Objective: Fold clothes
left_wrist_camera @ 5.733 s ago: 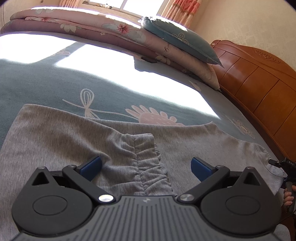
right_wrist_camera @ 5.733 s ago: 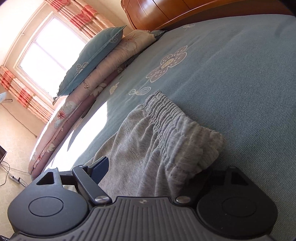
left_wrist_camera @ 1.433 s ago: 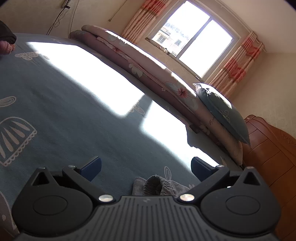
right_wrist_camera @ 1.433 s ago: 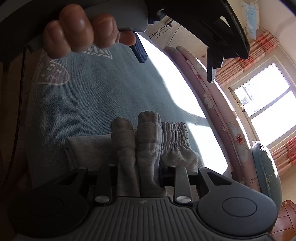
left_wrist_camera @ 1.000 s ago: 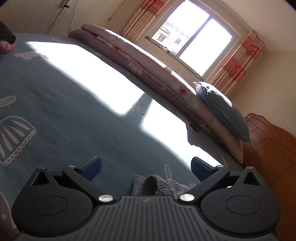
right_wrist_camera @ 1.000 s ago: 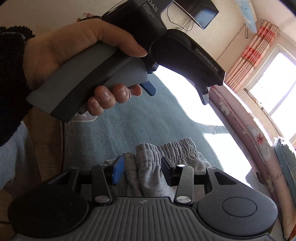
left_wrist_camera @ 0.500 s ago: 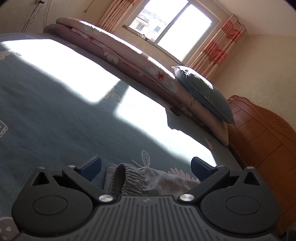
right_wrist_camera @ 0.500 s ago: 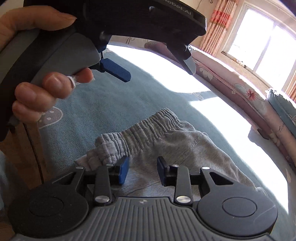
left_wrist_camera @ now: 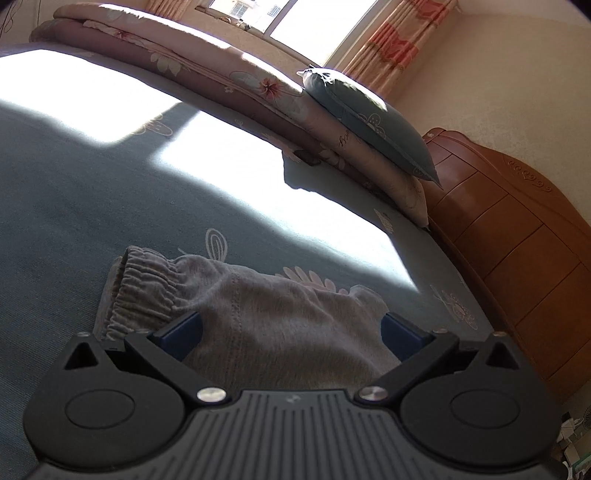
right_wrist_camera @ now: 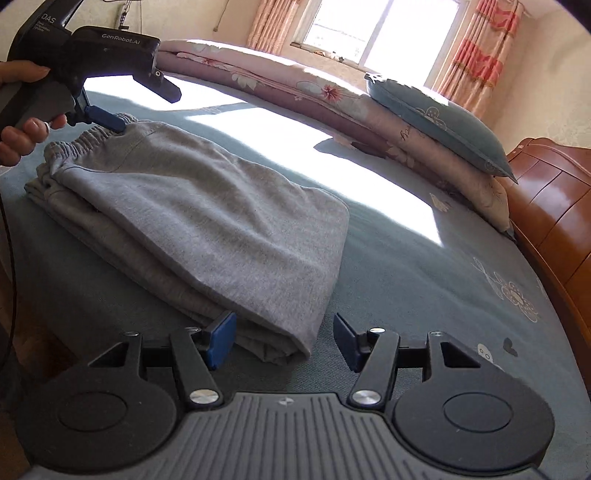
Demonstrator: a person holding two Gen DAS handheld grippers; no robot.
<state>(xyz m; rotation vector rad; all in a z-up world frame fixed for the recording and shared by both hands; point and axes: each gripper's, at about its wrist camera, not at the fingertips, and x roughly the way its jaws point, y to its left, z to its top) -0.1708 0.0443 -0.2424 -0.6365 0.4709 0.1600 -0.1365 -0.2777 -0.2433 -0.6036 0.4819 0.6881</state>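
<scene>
I'm looking across a teal bedspread (right_wrist_camera: 424, 280) with pale flower prints, sun patches bright across it, a rolled floral quilt (right_wrist_camera: 280, 85) and a blue pillow (right_wrist_camera: 436, 122) along the far edge under the curtained window (right_wrist_camera: 380, 29), wooden headboard (right_wrist_camera: 554, 206) to the right. The folded grey sweatpants (right_wrist_camera: 207, 218) lie flat on the bedspread. My right gripper (right_wrist_camera: 284, 343) is opening, its pads clear of the folded corner sitting between them. My left gripper (left_wrist_camera: 291, 332) is spread wide over the sweatpants (left_wrist_camera: 258, 317) near the waistband, gripping nothing.
</scene>
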